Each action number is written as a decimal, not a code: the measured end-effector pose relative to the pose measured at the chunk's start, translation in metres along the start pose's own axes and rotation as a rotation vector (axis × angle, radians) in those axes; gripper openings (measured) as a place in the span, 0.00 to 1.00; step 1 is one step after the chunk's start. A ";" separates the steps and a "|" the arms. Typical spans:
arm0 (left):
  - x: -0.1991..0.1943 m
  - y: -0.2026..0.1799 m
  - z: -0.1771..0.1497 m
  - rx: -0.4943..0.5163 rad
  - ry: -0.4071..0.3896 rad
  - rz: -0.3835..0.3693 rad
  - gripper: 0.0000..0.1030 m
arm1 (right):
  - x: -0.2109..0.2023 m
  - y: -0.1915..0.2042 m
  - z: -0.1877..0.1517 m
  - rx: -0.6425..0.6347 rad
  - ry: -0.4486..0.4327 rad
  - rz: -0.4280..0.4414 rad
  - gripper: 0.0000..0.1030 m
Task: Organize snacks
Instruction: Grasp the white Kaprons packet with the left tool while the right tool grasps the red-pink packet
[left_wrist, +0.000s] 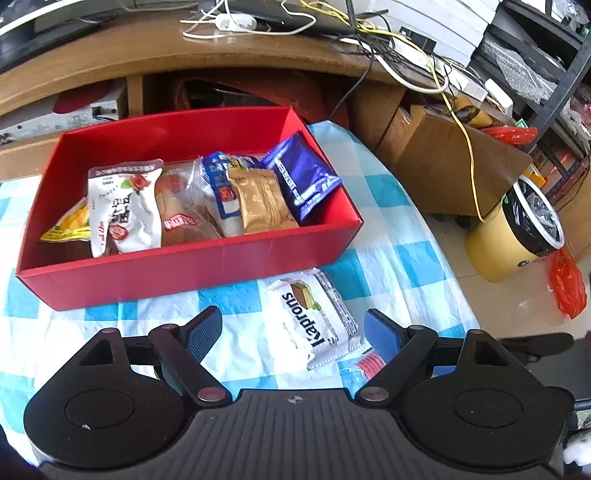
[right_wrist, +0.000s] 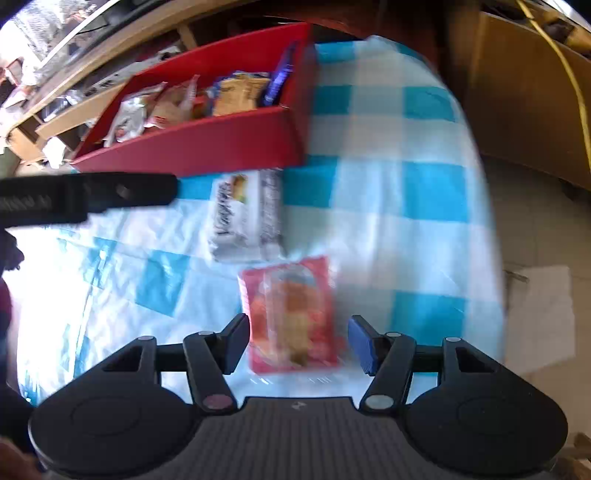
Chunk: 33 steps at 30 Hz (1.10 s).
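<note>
Two grippers are seen spread wide with nothing clamped between the fingers. The left gripper (left_wrist: 293, 334) is held low over the table, and the white Kaprons wafer packet (left_wrist: 314, 321) is framed between its blue pads without being touched; the packet lies flat on the cloth just in front of the red box (left_wrist: 184, 273), its long axis running from the box's near wall toward the gripper and tilted slightly to the right, the printed name reading along that axis. The right gripper (right_wrist: 299, 341) is poised over a red-bordered clear snack packet (right_wrist: 291, 314), which lies flat with its long axis pointing away from the gripper toward the Kaprons packet (right_wrist: 245, 216) just beyond it; this view is blurred, so finer detail cannot be made out. Several packets are stacked inside the red box, among them a blue packet (left_wrist: 303, 177) leaned against the right wall, a gold packet (left_wrist: 262, 201), and a white pouch (left_wrist: 123, 206). A blue-and-white checked tablecloth (left_wrist: 388, 236) is spread over the table. Beyond it a wooden desk (left_wrist: 155, 51) strewn with cables is seen, with cardboard boxes (left_wrist: 443, 162) and a yellow bin (left_wrist: 517, 229) on the tiled floor.
</note>
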<state>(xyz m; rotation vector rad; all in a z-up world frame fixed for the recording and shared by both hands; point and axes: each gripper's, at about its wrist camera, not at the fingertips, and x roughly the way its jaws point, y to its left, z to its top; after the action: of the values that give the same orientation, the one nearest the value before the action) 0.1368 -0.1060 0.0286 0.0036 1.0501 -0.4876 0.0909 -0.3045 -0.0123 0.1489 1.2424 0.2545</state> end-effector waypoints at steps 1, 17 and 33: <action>0.002 0.000 -0.001 0.002 0.005 0.001 0.86 | 0.004 0.006 0.002 -0.034 -0.006 -0.032 0.73; 0.057 -0.006 -0.006 -0.205 0.124 -0.008 0.86 | 0.025 0.025 -0.015 -0.206 -0.028 -0.052 0.93; 0.063 -0.028 -0.015 -0.049 0.117 0.244 0.62 | -0.010 -0.005 -0.026 -0.108 -0.043 -0.070 0.69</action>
<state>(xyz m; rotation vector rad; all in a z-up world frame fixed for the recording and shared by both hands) 0.1388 -0.1519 -0.0254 0.1166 1.1589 -0.2421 0.0634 -0.3129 -0.0125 0.0177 1.1864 0.2555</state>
